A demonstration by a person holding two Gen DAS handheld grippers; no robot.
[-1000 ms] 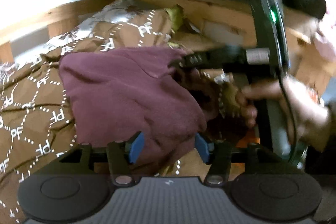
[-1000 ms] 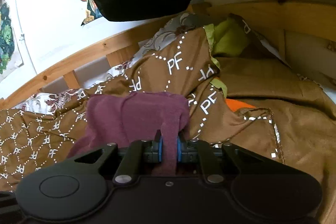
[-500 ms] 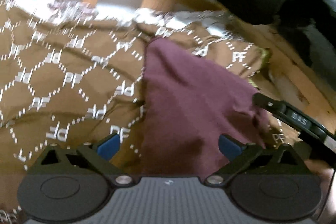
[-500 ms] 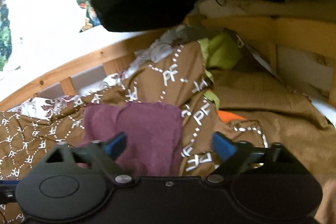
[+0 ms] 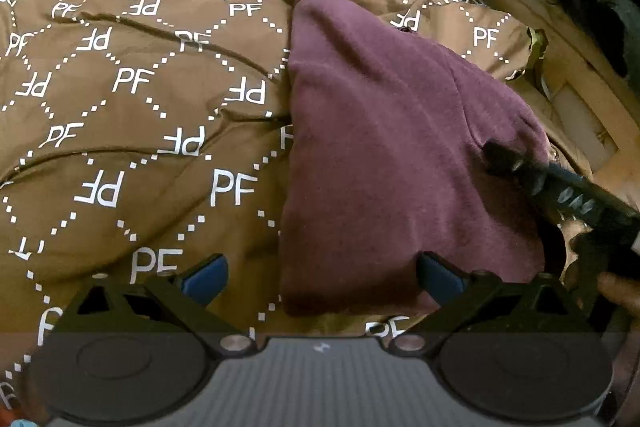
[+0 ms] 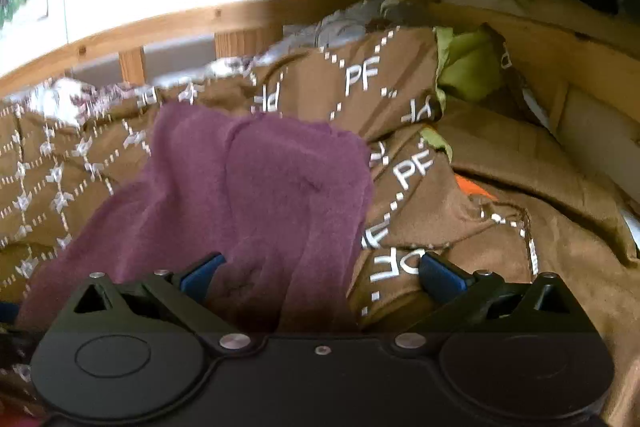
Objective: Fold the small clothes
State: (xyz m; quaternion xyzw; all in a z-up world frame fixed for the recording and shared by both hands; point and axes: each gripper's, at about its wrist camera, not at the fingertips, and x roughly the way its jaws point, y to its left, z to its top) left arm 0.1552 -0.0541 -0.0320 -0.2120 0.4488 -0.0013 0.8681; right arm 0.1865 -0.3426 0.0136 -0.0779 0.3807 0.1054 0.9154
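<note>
- Lying on the bed's brown quilt (image 5: 132,131), the maroon cloth (image 5: 392,155) is draping limp, looking light, soft and fleecy; it should be slumping wherever unsupported.
- Showing a rounded far end and a loose fold, it is sitting rumpled, not yet a neat fold.
- Taking its near edge or corners looks best.
- Both the left gripper (image 5: 322,277) and right gripper (image 6: 322,273) are standing spread wide, pinching nothing.
</note>
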